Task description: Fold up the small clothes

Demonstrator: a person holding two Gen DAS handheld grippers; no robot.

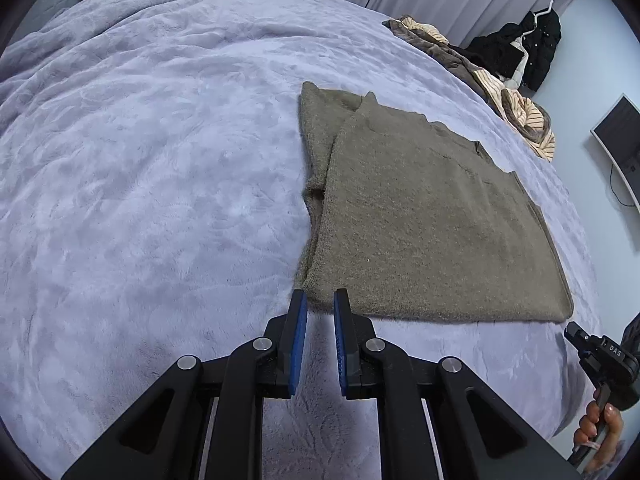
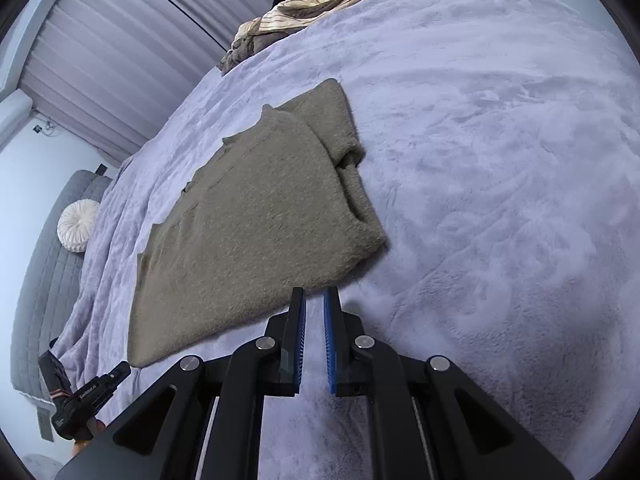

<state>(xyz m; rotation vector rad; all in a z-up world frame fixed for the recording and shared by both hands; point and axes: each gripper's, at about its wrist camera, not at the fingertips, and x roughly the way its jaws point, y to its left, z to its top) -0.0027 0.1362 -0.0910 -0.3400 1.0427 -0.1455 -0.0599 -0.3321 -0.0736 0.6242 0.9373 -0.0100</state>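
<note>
An olive-brown knit sweater lies folded flat on the lilac fleece blanket, one sleeve tucked under its left edge. My left gripper hovers just off the sweater's near left corner, jaws nearly together with nothing between the blue pads. In the right wrist view the same sweater lies ahead and to the left. My right gripper hangs over its near right corner, jaws drawn close and empty. Neither gripper touches the cloth.
A heap of striped and brown clothes lies at the bed's far edge, with a black jacket on a hanger behind it. A monitor stands by the wall. A round white cushion rests by the grey headboard.
</note>
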